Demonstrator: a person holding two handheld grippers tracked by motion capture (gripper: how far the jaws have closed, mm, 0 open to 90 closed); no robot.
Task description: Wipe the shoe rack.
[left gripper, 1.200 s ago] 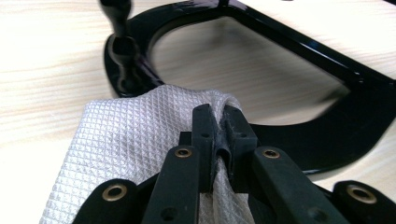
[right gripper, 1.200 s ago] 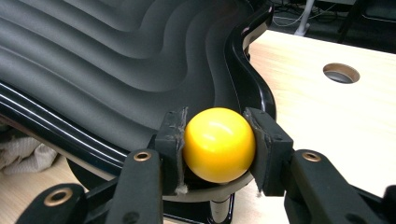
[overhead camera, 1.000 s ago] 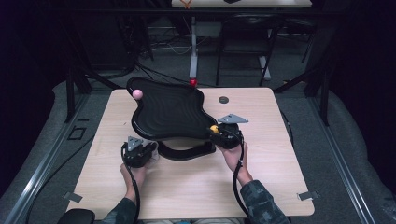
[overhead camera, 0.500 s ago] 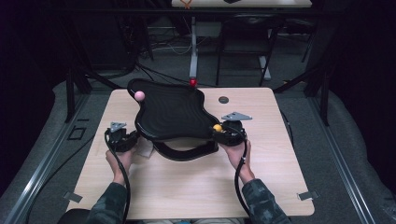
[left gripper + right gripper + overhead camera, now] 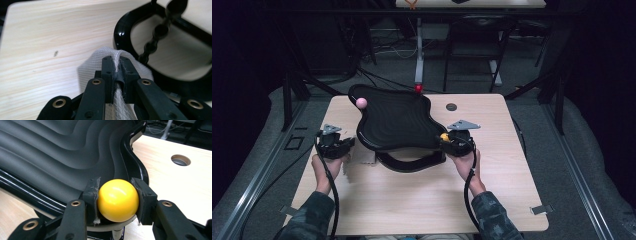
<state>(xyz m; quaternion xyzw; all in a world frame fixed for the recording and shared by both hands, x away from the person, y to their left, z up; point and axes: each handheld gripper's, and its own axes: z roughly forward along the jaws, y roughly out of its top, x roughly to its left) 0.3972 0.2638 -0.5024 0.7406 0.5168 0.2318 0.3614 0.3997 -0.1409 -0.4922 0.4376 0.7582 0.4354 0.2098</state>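
My right gripper [image 5: 117, 202] has its two jaws squeezed on a yellow ball [image 5: 118, 200]. The ball sits at the near right corner of the wavy black tray [image 5: 394, 120], right at the rim. In the high view I see the yellow ball [image 5: 444, 136] between my right gripper [image 5: 452, 142] and the tray's edge.

My left gripper [image 5: 117, 75] has its jaws pressed together on a fold of white cloth [image 5: 87, 68]. The cloth hangs from the jaws over the table [image 5: 45, 37], just beside the tray's black stand [image 5: 125, 27]. In the high view my left gripper [image 5: 334, 145] is near the tray's left edge, and the cloth [image 5: 359, 159] looks like a pale patch below it. That part is blurry, so I am not sure how much of it lies on the table.

Two more balls sit on the tray's far rim, a pink ball [image 5: 361, 102] at the left and a red ball [image 5: 418, 88] at the back.

I think I have the ball and the cloth ready, so picking them up is done. I guess wiping is next, but the cloth is not touching the ball or the tray yet.

My two hands come in from the bottom. My right hand [image 5: 464, 162] points forward at the tray corner. My left hand [image 5: 323, 165] holds its gripper up off the table, pointing toward the stand.
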